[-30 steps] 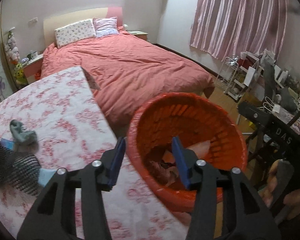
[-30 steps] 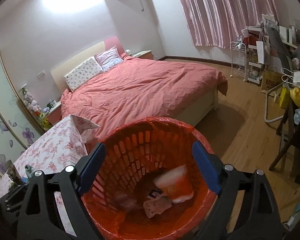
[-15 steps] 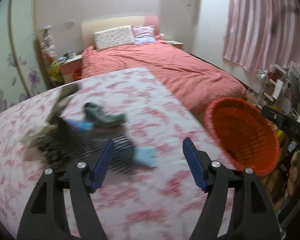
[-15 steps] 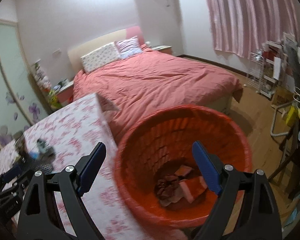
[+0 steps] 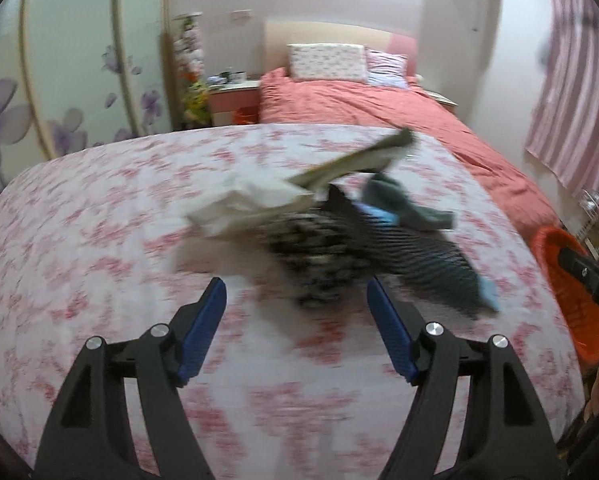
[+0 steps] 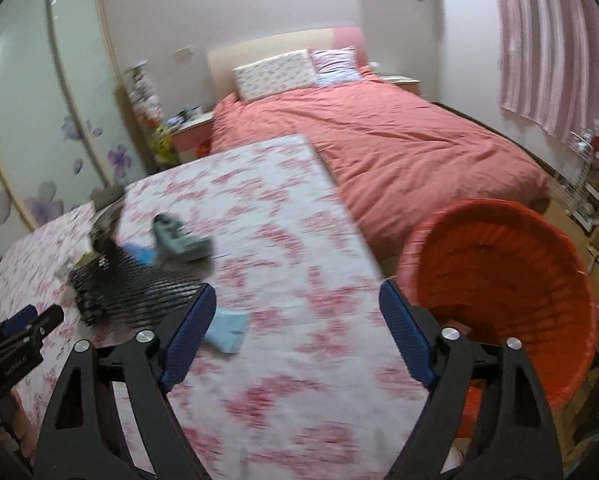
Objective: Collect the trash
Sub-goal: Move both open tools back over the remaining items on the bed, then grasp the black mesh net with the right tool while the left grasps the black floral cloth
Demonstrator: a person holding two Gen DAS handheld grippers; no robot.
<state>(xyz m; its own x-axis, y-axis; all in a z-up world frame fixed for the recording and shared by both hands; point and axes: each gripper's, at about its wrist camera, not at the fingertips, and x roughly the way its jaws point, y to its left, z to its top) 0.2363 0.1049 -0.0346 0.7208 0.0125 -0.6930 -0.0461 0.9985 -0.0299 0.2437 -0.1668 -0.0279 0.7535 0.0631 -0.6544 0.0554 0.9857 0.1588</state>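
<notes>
Left gripper (image 5: 295,300): my jaws wide, empty.
Right gripper (image 6: 297,300): spread, nothing held.
Trash pile (image 5: 339,220): mid-table, light, floppy; I'd pinch the white paper (image 5: 247,204) edge.
Basket (image 6: 499,280): off table's right edge.

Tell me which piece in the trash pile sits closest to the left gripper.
The black-and-white striped piece, directly ahead of the open left gripper. The white crumpled paper, grey rag and light-blue scrap lie farther away.
</notes>
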